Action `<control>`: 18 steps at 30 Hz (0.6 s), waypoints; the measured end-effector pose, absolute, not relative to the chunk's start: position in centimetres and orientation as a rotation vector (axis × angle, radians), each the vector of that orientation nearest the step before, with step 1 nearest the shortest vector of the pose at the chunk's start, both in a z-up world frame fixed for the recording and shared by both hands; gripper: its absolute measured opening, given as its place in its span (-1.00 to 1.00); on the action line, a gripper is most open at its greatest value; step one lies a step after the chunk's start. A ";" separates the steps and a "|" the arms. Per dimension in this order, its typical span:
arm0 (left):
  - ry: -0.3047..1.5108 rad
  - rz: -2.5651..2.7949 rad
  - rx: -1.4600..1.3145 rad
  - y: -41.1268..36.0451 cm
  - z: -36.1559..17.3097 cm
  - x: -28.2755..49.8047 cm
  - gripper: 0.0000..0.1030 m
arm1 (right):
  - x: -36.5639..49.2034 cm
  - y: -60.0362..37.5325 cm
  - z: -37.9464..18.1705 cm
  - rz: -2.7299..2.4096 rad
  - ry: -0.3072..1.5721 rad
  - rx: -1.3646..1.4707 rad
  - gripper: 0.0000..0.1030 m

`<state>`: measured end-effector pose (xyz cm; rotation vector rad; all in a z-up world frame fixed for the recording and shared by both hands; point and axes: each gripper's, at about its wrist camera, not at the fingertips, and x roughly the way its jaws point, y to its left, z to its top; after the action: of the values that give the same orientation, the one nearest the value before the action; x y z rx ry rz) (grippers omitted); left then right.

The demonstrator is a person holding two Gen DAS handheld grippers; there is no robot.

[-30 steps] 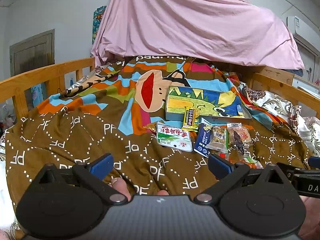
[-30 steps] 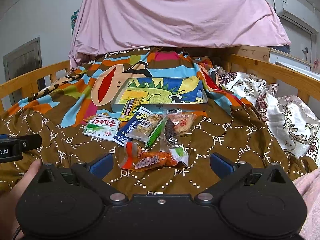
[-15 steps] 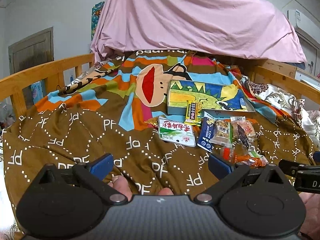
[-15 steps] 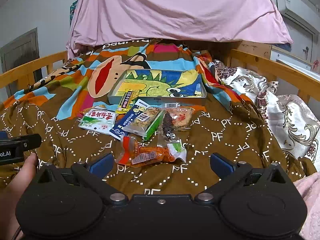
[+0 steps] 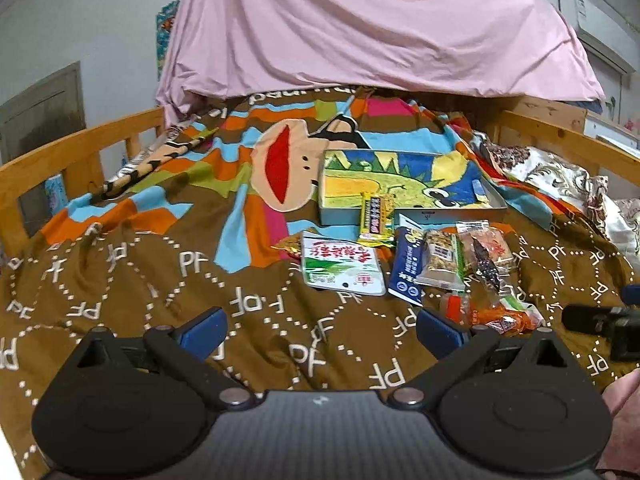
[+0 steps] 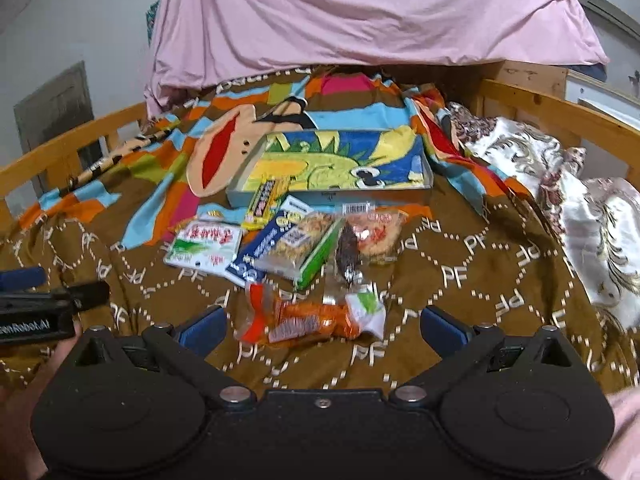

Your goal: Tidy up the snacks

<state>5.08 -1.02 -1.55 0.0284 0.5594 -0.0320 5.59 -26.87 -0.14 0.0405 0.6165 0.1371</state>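
Note:
Several snack packets lie on a brown blanket in front of a shallow tray [image 5: 496,209] [image 6: 320,197] with a dinosaur picture inside. A white-green packet [image 5: 340,266] [image 6: 204,244], a blue packet [image 5: 406,264] [image 6: 264,246], a cereal bar [image 6: 298,246] and a yellow bar [image 5: 374,216] [image 6: 264,200] leaning on the tray rim are among them. An orange sausage pack [image 6: 310,318] [image 5: 496,316] lies nearest. My right gripper [image 6: 320,328] is open, with the orange pack just beyond its fingertips. My left gripper [image 5: 320,330] is open over bare blanket.
Wooden bed rails [image 5: 80,148] [image 6: 560,112] run along both sides. A pink sheet [image 5: 360,28] hangs over the far end. A floral quilt [image 6: 580,200] is bunched at the right. The left gripper's finger [image 6: 52,304] shows at the left of the right wrist view.
Both grippers have moved forward toward the snacks, which now appear larger and closer. The right gripper has come up to the orange pack. Both stay open.

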 end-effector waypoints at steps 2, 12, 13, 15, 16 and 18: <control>0.568 -0.059 0.035 -1.2 -1.7 5.7 0.99 | 6.4 -27.5 0.1 0.151 0.615 0.026 0.99; 0.598 -0.074 0.096 -2.3 -2.6 9.2 0.99 | 10.9 -28.6 -0.5 0.262 0.692 -0.005 0.99; 0.602 -0.071 0.101 -2.3 -2.7 9.5 0.99 | 11.2 -28.5 -0.5 0.273 0.697 -0.008 0.99; 0.609 -0.068 0.109 -2.3 -2.9 10.2 0.99 | 12.0 -28.2 -0.6 0.301 0.699 -0.018 0.99; 0.614 -0.067 0.111 -2.3 -3.0 10.6 0.99 | 12.4 -28.1 -0.7 0.317 0.700 -0.027 0.99; 0.623 -0.065 0.112 -2.2 -3.2 11.2 0.99 | 13.3 -27.7 -0.8 0.354 0.696 -0.058 0.99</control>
<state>11.23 -2.22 -3.20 0.1121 0.6225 -0.0653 13.29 -27.66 -0.77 -0.0582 0.6956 0.3537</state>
